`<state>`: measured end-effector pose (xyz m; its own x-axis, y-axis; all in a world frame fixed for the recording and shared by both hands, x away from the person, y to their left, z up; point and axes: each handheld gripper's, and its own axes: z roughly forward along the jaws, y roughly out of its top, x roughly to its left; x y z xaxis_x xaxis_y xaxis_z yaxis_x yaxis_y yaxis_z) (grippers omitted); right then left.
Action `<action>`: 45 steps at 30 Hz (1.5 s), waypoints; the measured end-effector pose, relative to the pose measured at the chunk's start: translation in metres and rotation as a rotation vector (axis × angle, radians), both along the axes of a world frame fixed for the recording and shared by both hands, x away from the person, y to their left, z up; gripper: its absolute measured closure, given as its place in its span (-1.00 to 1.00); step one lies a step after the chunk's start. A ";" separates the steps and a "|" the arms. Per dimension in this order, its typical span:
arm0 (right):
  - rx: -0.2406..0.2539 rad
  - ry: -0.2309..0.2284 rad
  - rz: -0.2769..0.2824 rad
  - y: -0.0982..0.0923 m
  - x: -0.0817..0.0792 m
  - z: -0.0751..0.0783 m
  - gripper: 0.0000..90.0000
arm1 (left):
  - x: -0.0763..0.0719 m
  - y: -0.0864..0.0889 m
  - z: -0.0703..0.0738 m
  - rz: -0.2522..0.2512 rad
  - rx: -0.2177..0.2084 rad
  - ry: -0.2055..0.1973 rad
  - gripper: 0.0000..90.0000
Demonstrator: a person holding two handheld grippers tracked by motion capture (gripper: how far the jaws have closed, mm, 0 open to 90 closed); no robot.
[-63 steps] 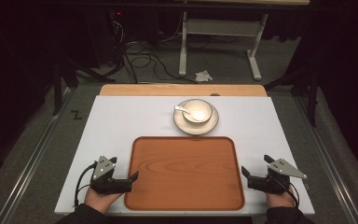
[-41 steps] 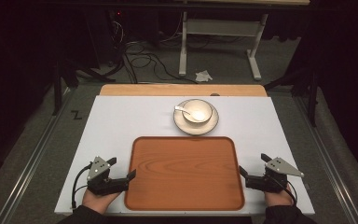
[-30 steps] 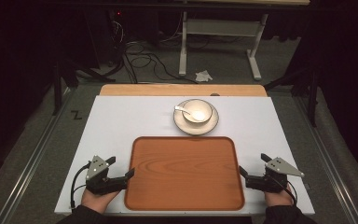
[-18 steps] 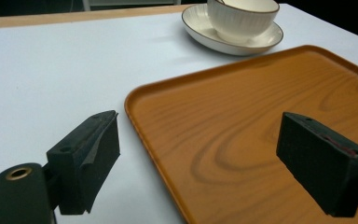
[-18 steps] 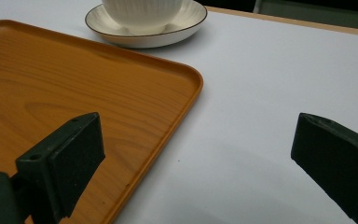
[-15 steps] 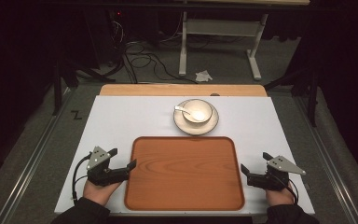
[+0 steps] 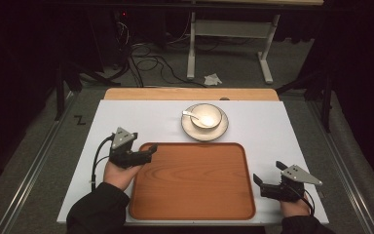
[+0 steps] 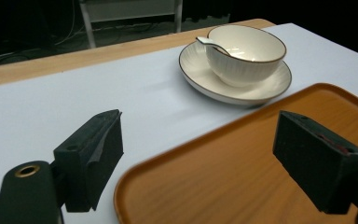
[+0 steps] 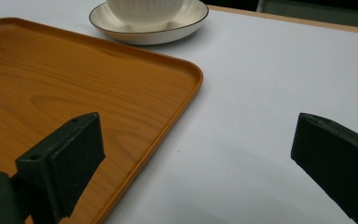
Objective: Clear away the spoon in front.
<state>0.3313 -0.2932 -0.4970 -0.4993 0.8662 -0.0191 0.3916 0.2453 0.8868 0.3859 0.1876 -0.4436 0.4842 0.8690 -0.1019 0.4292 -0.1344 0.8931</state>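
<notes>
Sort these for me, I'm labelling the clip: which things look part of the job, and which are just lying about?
Likely in the job:
tray
bowl
spoon
saucer
left gripper, open
right gripper, open

Lying about:
crumpled paper
cables
stand

Dark room; grey carpet floor (image 7: 39, 146) strewn with black cables (image 7: 146, 63); white metal table frame (image 7: 229, 44) behind.
</notes>
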 end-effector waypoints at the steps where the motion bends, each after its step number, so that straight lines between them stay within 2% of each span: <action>1: -0.003 -0.008 0.006 0.001 0.000 0.001 -0.93 | 0.012 -0.006 0.001 0.005 0.003 0.003 -0.60; 6: 0.006 -0.006 0.004 0.000 -0.001 0.001 -0.93 | 0.032 -0.017 0.001 0.007 0.013 0.017 -0.56; 7: 0.006 -0.010 0.008 -0.002 0.000 0.001 -0.93 | 0.041 -0.023 0.000 0.007 0.014 0.028 -0.55; 9: 0.006 -0.011 0.008 -0.002 0.000 0.001 -0.93 | 0.044 -0.025 0.000 0.007 0.010 0.030 -0.53; 11: 0.010 -0.009 0.009 -0.003 0.001 0.001 -0.93 | 0.056 -0.032 0.000 0.002 0.007 0.029 -0.52; 12: 0.010 -0.009 0.009 -0.003 0.001 0.001 -0.93 | 0.056 -0.032 0.000 0.002 0.007 0.029 -0.51; 13: 0.010 -0.006 0.009 -0.002 0.001 0.001 -0.93 | 0.064 -0.038 -0.001 -0.001 0.006 0.032 -0.49; 15: 0.010 -0.005 0.009 -0.002 0.000 0.001 -0.93 | 0.069 -0.040 -0.001 -0.001 0.010 0.038 -0.49; 16: 0.012 -0.004 0.009 -0.002 0.000 0.001 -0.93 | 0.078 -0.046 -0.001 0.006 0.003 0.039 -0.48; 18: 0.015 -0.004 0.010 -0.002 0.001 0.000 -0.93 | 0.083 -0.048 -0.001 0.005 0.003 0.045 -0.46; 21: 0.026 0.003 0.005 -0.003 0.001 -0.001 -0.93 | 0.100 -0.056 0.000 0.018 -0.025 0.044 -0.40; 22: 0.028 0.003 0.004 -0.004 0.002 -0.001 -0.93 | 0.103 -0.057 0.000 0.015 -0.016 0.043 -0.38; 31: 0.038 0.007 0.009 -0.004 0.003 -0.002 -0.92 | 0.128 -0.071 0.003 0.031 0.004 0.042 -0.31; 38: 0.045 0.008 0.011 -0.004 0.004 -0.002 -0.92 | 0.140 -0.085 0.006 0.029 0.020 0.034 -0.24; 40: 0.048 0.013 0.009 -0.004 0.004 -0.003 -0.92 | 0.143 -0.092 0.006 0.032 0.009 0.047 -0.08; 42: 0.048 0.012 0.010 -0.004 0.004 -0.003 -0.91 | 0.146 -0.097 0.006 0.022 0.016 0.040 0.31; 43: 0.048 0.012 0.011 -0.004 0.004 -0.003 -0.91 | 0.146 -0.100 0.005 0.022 0.005 0.049 0.48; 44: 0.048 0.012 0.011 -0.004 0.004 -0.003 -0.91 | 0.148 -0.102 0.005 0.024 0.013 0.037 0.48; 45: 0.049 0.014 0.009 -0.004 0.004 -0.003 -0.91 | 0.150 -0.104 0.003 0.041 0.000 0.066 0.83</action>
